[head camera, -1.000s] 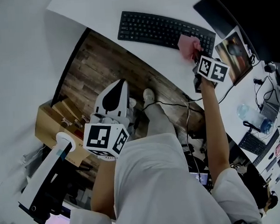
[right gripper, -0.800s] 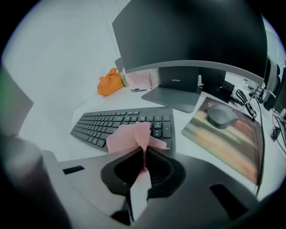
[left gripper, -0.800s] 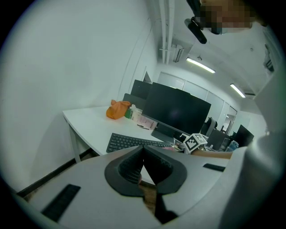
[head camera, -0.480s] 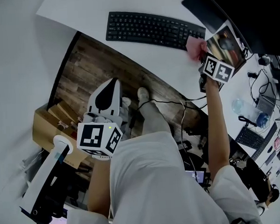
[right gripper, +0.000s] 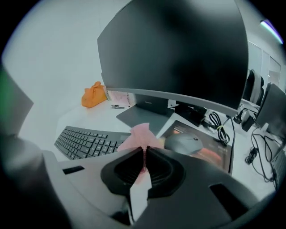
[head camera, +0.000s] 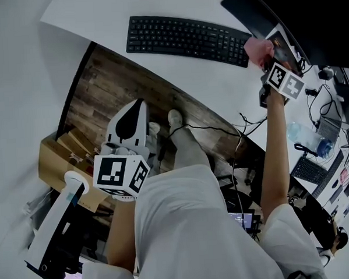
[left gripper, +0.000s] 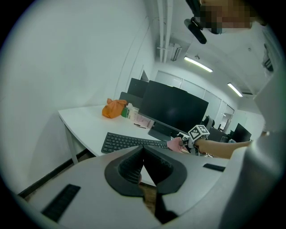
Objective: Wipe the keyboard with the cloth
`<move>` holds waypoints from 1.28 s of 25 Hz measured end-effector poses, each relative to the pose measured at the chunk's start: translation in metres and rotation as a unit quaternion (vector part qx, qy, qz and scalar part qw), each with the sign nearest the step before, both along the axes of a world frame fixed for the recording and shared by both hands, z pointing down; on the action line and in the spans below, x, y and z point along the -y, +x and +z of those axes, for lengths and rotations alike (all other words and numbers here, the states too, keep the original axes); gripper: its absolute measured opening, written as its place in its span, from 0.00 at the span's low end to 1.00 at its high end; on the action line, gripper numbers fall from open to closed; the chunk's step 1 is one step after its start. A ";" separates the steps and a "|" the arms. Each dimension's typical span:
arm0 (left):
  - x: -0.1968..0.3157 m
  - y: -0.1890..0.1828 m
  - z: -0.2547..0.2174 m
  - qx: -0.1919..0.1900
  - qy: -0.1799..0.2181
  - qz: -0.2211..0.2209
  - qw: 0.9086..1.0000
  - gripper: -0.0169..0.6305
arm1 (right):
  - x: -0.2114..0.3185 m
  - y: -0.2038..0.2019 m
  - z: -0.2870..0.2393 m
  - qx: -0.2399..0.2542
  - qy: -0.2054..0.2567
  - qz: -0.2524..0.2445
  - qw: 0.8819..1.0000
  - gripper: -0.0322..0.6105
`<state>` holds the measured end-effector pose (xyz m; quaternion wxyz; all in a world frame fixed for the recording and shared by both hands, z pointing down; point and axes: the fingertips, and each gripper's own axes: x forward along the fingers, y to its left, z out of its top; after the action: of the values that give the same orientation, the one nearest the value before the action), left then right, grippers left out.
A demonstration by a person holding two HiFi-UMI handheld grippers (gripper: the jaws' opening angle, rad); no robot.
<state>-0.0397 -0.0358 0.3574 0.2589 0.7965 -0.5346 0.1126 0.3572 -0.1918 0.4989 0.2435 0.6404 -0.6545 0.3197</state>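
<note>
The black keyboard (head camera: 184, 38) lies across the white desk (head camera: 98, 17); it also shows in the left gripper view (left gripper: 129, 142) and the right gripper view (right gripper: 85, 139). My right gripper (head camera: 263, 56) is shut on the pink cloth (head camera: 256, 48), held just past the keyboard's right end. In its own view the cloth (right gripper: 140, 135) sticks out between the closed jaws of the right gripper (right gripper: 144, 154). My left gripper (head camera: 136, 104) hangs low over the wooden floor, away from the desk. In its own view the left gripper (left gripper: 143, 151) is shut with nothing in it.
A grey mouse (right gripper: 185, 143) rests on a printed mouse pad (right gripper: 209, 154) right of the keyboard, under a big monitor (right gripper: 178, 53). An orange bundle (right gripper: 93, 95) sits at the desk's far left. Cables (head camera: 246, 122) and a water bottle (head camera: 307, 142) lie to the right. A cardboard box (head camera: 59, 162) stands on the floor.
My right gripper has carried the pink cloth rightward along the keyboard and off its right end, toward the mouse pad. The left gripper has stayed low by the floor.
</note>
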 end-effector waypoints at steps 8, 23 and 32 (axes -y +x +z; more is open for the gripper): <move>-0.001 -0.002 0.006 0.006 -0.008 0.005 1.000 0.05 | 0.032 -0.046 0.039 -0.010 -0.038 -0.053 0.998 0.09; -0.014 -0.022 0.009 -0.002 -0.010 -0.014 1.000 0.05 | 0.041 -0.118 0.035 0.070 -0.030 -0.087 0.993 0.09; -0.029 -0.040 0.010 -0.003 -0.008 -0.041 0.999 0.05 | 0.049 -0.180 0.036 0.098 -0.034 -0.130 0.986 0.09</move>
<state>-0.0802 -0.0070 0.3673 0.2709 0.7721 -0.5654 0.1037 0.1767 -0.2403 0.5346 0.2398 0.5069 -0.7414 0.3686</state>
